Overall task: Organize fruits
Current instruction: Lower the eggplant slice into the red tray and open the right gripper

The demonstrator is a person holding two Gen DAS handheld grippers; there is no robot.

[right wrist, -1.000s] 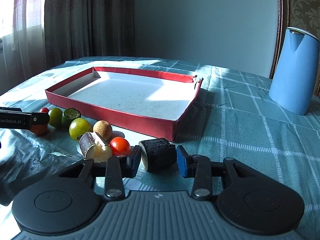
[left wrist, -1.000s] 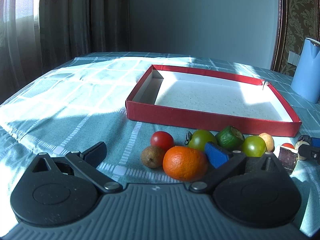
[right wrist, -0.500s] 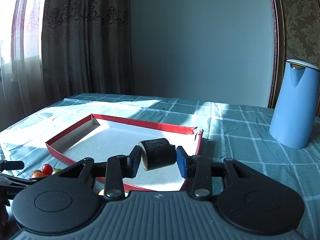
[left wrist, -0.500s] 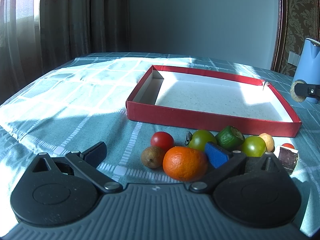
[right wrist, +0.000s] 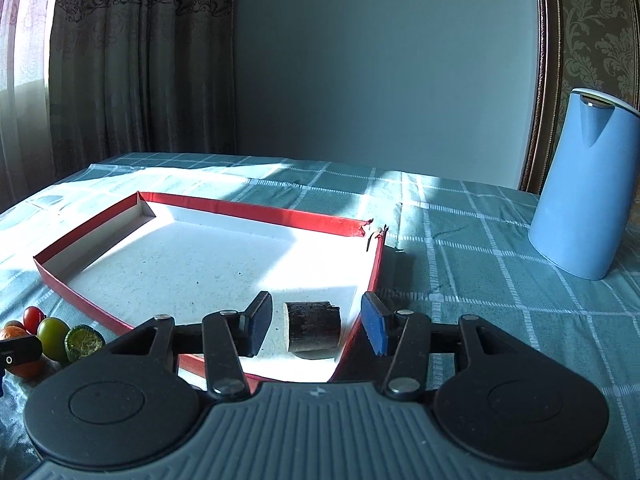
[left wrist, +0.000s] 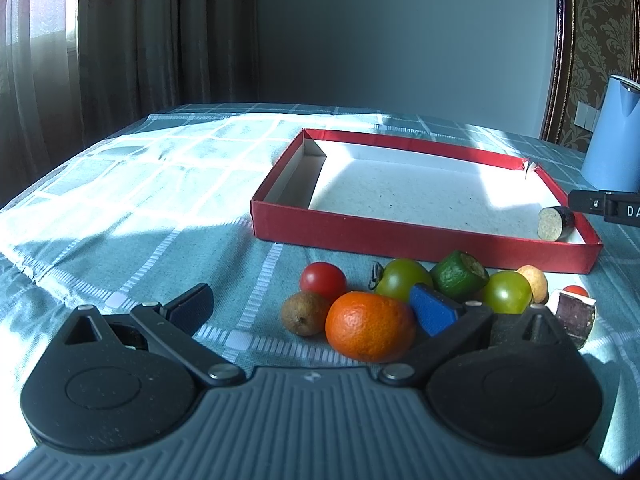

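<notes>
A shallow red tray (left wrist: 424,236) with a white floor lies on the teal cloth; it also shows in the right wrist view (right wrist: 96,312). A dark cylindrical fruit piece (right wrist: 314,330) lies in the tray's near right corner, also seen from the left wrist (left wrist: 557,223). My right gripper (right wrist: 318,326) is open around it, not touching. My left gripper (left wrist: 312,306) is open and empty, low behind an orange (left wrist: 370,326), a kiwi (left wrist: 305,313), a red tomato (left wrist: 323,279), two green tomatoes (left wrist: 402,284) and a green cut fruit (left wrist: 459,274).
A blue kettle (right wrist: 586,184) stands right of the tray. A tan ball (left wrist: 534,279), a small red tomato (left wrist: 575,291) and a dark cut wedge (left wrist: 575,314) lie at the right of the pile. Curtains and wall are behind the table.
My right gripper carried the dark piece from the cloth up over the tray, lowered it into the near right corner and opened. The left gripper has stayed still.
</notes>
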